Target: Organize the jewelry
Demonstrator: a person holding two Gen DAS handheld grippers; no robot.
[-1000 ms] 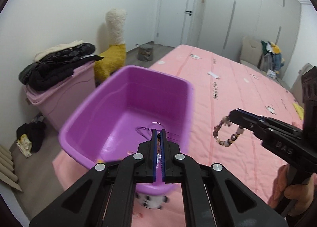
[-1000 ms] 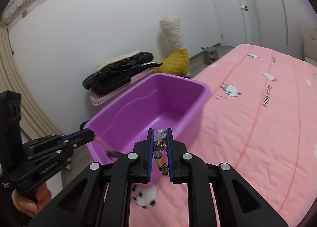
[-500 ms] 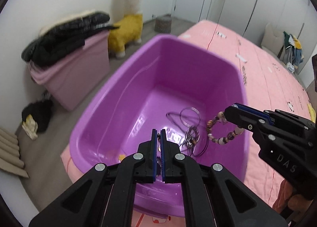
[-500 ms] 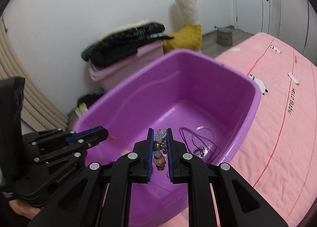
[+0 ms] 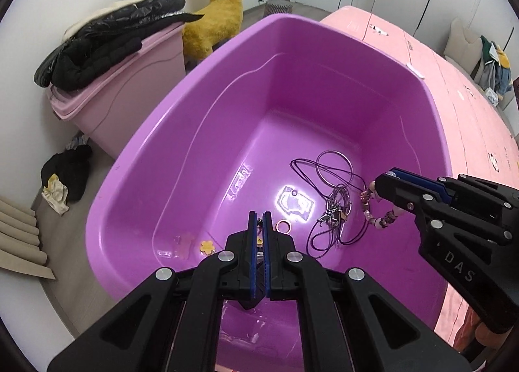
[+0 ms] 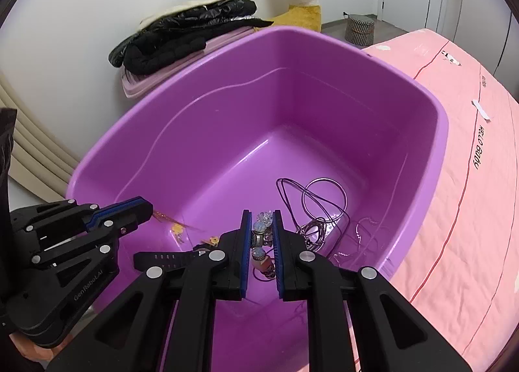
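1. The left tool [image 5: 259, 219] hangs over the near wall of the purple tub [image 5: 194, 105], its blue pads almost together on a thin dark chain [image 5: 259, 226]; a pink storage bin [image 5: 129, 96] topped with a black jacket [image 5: 107, 47] stands off to its left on the floor.
2. Just ahead of the left tool, on the tub floor, lie a yellow flower charm [image 5: 207, 246] and a small ring [image 5: 283, 227]; further right sits a tangle of dark cords and a metal hoop [image 5: 334, 167].
3. The right tool [image 6: 262, 226] is above the tub's near right side, pads a bead's width apart and clamped on a beaded bracelet [image 6: 261, 232] whose loop hangs below the tips.
4. The far half of the tub floor is bare; the pink bed [image 6: 470, 209] runs along the tub's right rim.
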